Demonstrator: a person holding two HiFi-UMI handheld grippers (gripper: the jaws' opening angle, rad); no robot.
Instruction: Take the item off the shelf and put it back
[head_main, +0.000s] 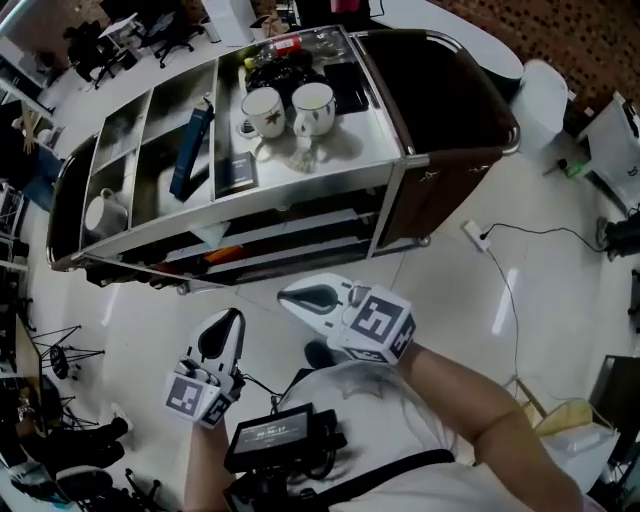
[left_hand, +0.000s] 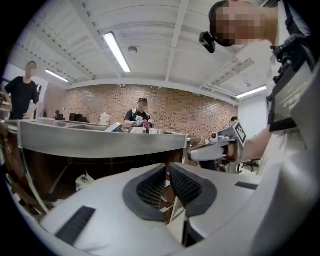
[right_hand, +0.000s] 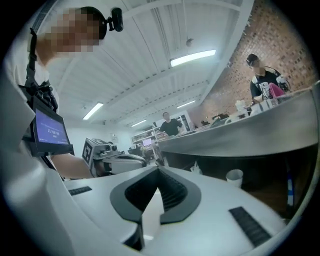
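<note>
Seen from above in the head view, a steel shelf cart (head_main: 395, 120) has two white mugs (head_main: 264, 110) on its top tier. A blue box (head_main: 191, 150) leans in the middle bay beside a small black box (head_main: 238, 170), and a white jug (head_main: 105, 213) sits in the left bay. Both grippers hang near my body, well short of the cart. My left gripper (head_main: 232, 318) (left_hand: 167, 170) has its pads together with nothing between them. My right gripper (head_main: 290, 296) (right_hand: 159, 171) is likewise shut and empty.
A power strip with its cable (head_main: 475, 236) lies on the white floor right of the cart. A tripod (head_main: 55, 355) stands at the left. In the gripper views, people (left_hand: 141, 114) stand behind the cart's steel top (left_hand: 100, 140).
</note>
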